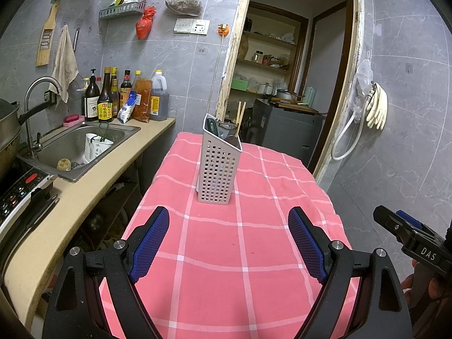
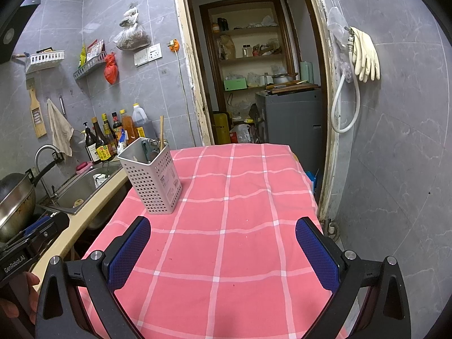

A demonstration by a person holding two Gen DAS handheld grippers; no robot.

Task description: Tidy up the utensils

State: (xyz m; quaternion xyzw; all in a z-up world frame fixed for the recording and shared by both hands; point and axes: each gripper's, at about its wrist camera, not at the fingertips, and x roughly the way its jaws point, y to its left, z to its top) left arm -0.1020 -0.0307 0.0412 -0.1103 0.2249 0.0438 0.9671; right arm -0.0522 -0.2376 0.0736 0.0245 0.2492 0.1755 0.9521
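Note:
A grey perforated utensil holder (image 1: 219, 166) stands upright on the pink checked tablecloth (image 1: 254, 240). Wooden chopsticks (image 1: 241, 114), a dark-handled utensil and a metal spoon stick out of its top. My left gripper (image 1: 228, 217) hovers low over the cloth, a short way in front of the holder, open with nothing between its blue pads. In the right wrist view the holder (image 2: 152, 178) sits at the left of the tablecloth (image 2: 240, 226), and my right gripper (image 2: 223, 227) is open and empty to its right and nearer. The right gripper's body (image 1: 412, 237) shows at the left view's edge.
A beige counter (image 1: 93, 180) with a steel sink (image 1: 84, 141), a tap, sauce bottles (image 1: 124, 96) and a wok (image 2: 15, 203) runs along the left. An open doorway (image 2: 254, 70) behind the table leads to a pantry with shelves. Rubber gloves (image 2: 365, 55) hang on the right wall.

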